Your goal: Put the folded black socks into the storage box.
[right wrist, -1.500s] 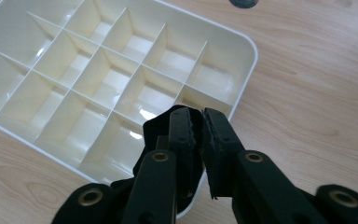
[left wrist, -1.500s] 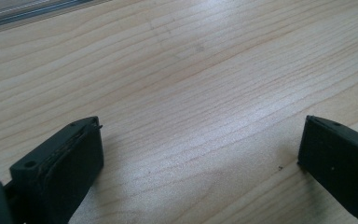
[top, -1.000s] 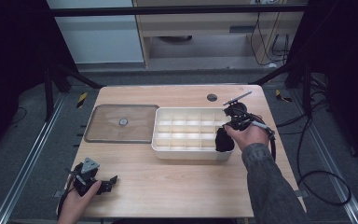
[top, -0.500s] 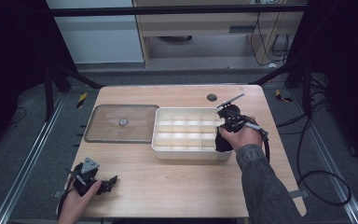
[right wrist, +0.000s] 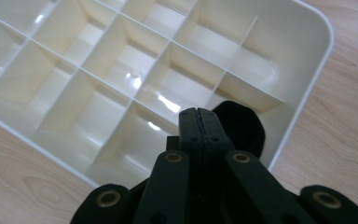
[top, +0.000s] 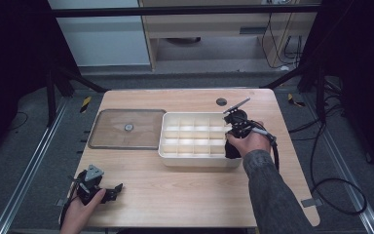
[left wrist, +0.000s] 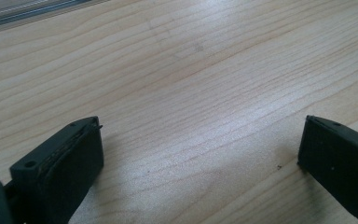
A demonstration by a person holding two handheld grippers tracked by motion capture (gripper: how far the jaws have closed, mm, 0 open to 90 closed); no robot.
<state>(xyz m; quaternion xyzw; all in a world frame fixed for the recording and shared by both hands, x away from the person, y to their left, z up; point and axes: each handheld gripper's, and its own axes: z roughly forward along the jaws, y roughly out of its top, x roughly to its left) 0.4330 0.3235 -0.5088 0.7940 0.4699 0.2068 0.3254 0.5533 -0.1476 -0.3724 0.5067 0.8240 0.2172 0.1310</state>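
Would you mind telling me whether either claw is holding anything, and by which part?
The right claw is shut on a black cloth by its edge, over the tray's corner compartment. The left claw is open, holding nothing.

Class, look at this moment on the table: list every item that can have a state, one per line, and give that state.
Compartment tray: uncovered, on the table; a black object sits in its near-right corner compartment.
Clear lid: off, lying flat left of the tray.
Left gripper: open, over bare wood.
Right gripper: jaws pressed together above the black object; whether it pinches it is unclear.
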